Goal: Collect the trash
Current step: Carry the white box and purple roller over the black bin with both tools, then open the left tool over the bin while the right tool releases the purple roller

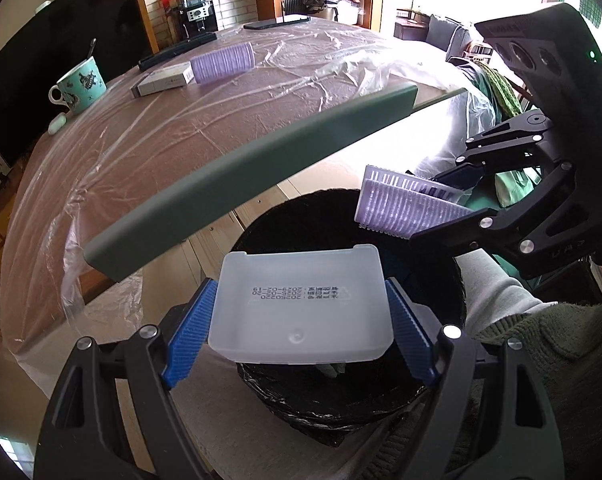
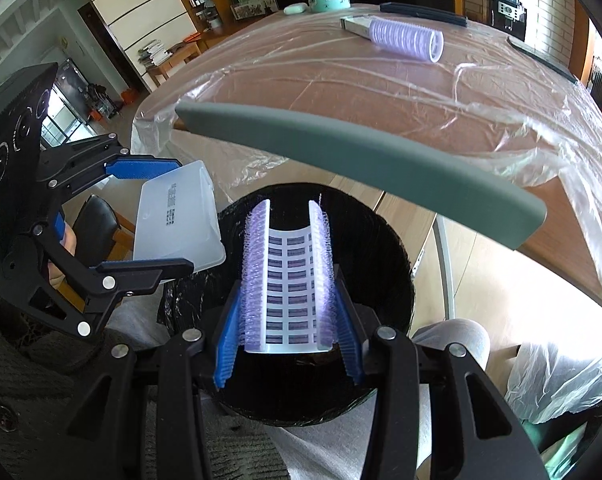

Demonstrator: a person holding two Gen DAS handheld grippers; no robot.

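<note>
translucent white plastic lid (image 1: 301, 304): printed date text, tilted, over bin at 9 o'clock | half hair roller (image 2: 289, 280): lilac bristles, white slotted core, concave side up, over bin centre | black-lined trash bin (image 2: 385, 240): open, beneath both

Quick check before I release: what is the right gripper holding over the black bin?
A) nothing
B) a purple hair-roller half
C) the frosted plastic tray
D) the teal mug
B. The right gripper is clamped on a purple hair-roller half above the bin, while the frosted plastic tray sits in the left gripper and the mug stands on the table.
</note>
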